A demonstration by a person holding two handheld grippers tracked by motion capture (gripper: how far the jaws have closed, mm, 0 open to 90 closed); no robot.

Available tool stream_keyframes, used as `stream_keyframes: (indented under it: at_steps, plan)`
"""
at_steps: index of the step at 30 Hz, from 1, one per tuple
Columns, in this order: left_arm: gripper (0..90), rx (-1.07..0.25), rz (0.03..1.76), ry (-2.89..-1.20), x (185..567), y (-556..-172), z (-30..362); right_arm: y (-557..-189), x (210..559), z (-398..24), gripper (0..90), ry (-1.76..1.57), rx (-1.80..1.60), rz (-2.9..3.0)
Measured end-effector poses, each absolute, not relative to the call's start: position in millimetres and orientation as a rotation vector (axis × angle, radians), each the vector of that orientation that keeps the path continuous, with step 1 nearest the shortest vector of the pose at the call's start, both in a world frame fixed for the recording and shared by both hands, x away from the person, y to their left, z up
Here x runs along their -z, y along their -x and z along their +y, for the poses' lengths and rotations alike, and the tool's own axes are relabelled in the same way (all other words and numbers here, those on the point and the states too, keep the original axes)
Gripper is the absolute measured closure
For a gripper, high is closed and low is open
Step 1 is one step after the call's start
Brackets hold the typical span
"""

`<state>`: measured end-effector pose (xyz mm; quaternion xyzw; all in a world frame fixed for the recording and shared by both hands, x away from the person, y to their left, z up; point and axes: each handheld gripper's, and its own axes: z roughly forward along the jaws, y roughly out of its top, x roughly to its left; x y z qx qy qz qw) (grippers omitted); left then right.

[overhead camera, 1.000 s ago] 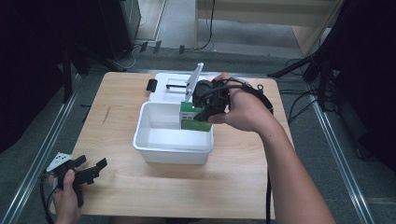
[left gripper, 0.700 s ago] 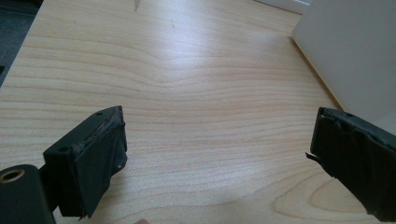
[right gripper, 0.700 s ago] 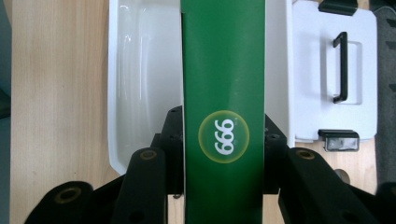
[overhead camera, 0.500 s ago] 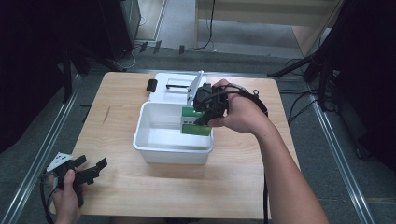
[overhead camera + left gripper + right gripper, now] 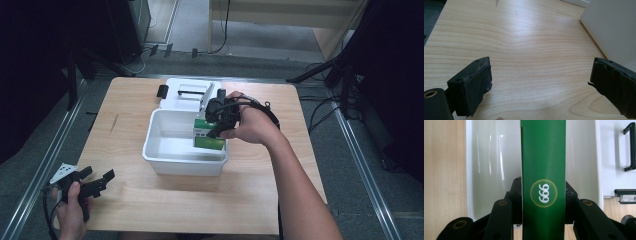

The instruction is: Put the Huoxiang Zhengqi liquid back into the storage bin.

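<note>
From the high view we see a light wooden table [image 5: 165, 210] on a grey floor, with metal rails along both sides, dark stands and cables around it. A white bin [image 5: 170, 162] sits near the middle of the table, and a white lid [image 5: 187, 92] with a black handle lies flat just behind it. Our right tool [image 5: 216, 125] holds a green box [image 5: 207, 139] inside the bin, against its right end wall; the box stands with a white label band across its upper face, the print too small to read. Our left tool [image 5: 100, 181] rests low at the near left corner of the table, well apart from the bin.

In the left gripper view, our left tool [image 5: 541, 82] has its jaws spread wide over bare wood grain, nothing between them; the bin's white wall [image 5: 614, 27] rises at the upper right.

In the right gripper view, our right tool [image 5: 543, 210] is clamped on the green box [image 5: 543, 152], jaws pressing both narrow sides. The box's long axis runs straight away from the camera, over the bin [image 5: 491, 170]. A round yellow-ringed badge on it reads "999", seen upside down. The lid [image 5: 616, 157] lies at the right.
</note>
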<state>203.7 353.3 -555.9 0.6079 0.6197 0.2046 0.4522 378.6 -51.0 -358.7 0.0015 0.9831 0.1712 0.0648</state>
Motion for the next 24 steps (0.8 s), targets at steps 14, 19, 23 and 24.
stream_keyframes:
  at_steps: [14,19,23,24]
  plan:
    - [4.5,-0.506,1.53,-1.5,555.9,-203.7,353.3,-385.7,381.0,-47.1,63.9,-0.026,-0.499,2.991]
    - [4.5,-0.505,1.53,-1.5,556.0,-203.8,353.3,-387.5,387.1,-46.9,63.8,-0.039,-0.506,3.003]
    - [4.5,-0.505,1.529,-1.5,556.0,-203.8,353.4,-387.5,390.6,-45.7,63.4,-0.048,-0.489,3.014]
    - [4.5,-0.505,1.529,-1.5,556.0,-203.8,353.4,-387.9,391.8,-45.3,63.4,-0.039,-0.494,3.015]
